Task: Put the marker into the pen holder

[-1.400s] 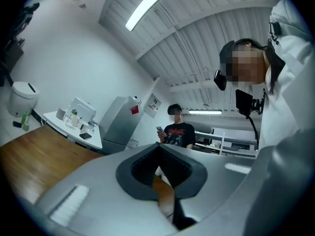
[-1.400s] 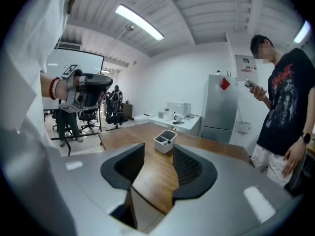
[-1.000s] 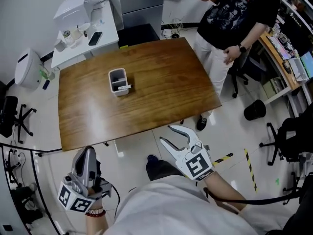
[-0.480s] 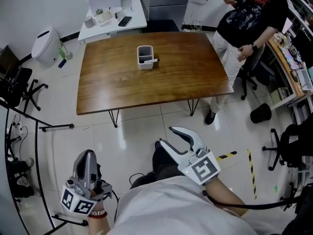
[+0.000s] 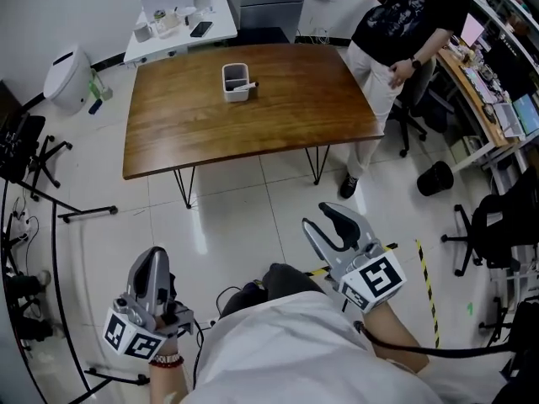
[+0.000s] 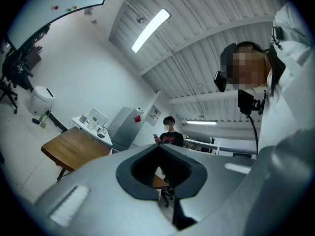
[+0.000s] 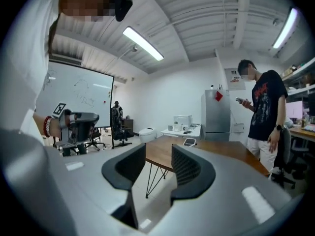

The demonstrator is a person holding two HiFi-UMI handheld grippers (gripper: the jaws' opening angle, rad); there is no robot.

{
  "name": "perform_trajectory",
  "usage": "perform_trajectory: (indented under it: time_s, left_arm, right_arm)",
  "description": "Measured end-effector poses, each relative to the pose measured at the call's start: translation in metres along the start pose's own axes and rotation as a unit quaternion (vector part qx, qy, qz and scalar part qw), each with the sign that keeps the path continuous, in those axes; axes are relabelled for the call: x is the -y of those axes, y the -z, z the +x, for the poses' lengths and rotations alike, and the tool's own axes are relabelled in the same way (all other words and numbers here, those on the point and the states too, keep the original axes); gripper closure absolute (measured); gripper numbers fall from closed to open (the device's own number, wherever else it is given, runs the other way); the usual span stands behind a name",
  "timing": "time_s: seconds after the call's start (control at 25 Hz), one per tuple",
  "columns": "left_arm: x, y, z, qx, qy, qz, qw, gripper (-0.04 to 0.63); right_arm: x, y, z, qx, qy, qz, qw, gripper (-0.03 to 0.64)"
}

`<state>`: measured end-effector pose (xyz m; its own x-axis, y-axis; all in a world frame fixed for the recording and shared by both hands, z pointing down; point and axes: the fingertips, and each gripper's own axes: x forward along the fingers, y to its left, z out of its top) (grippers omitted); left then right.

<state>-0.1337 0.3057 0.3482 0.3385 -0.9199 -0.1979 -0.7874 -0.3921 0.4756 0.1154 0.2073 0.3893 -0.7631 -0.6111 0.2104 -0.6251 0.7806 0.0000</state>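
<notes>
Marker (image 5: 248,84), lodged in pen holder (image 5: 233,81) on the table (image 5: 253,129), is judged best left undisturbed, while well apart from that table are being held left gripper (image 5: 155,257), jaws together, and right gripper (image 5: 324,224), empty, wide, just narrowing.

head: high, steeply down, table (image 5: 210,124) far | gripper views: low, near-level, toward it | shared: table, standing person (image 5: 396,32)

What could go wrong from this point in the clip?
1. The marker seems to lean over the rim of the pen holder; a bump to the table might tip it out.
2. A bystander stands at the table's far corner, close enough to block a reach.
3. Black stand legs stretch across the floor at the left: a possible trip.
</notes>
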Motion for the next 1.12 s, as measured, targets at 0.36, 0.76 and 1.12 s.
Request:
perform_trajectory:
  time_s: [0.36,0.76,1.12]
  left_arm:
    - [0.039,0.001,-0.008,-0.005,-0.062,0.042,0.9972,0.618]
    - [0.096,0.049,0.024,-0.002,-0.065,-0.003,0.9979,0.618]
    - [0.133,0.067,0.043,-0.014,-0.009,-0.003,0.9999,0.618]
  right_arm:
    - [0.037,0.035,-0.023,0.027,-0.038,0.19,0.981,0.486]
    - [0.082,0.044,-0.11,0.014,-0.038,0.169,0.985,0.485]
    - [0.051,0.006,-0.115,0.061,-0.062,0.085,0.993,0.472]
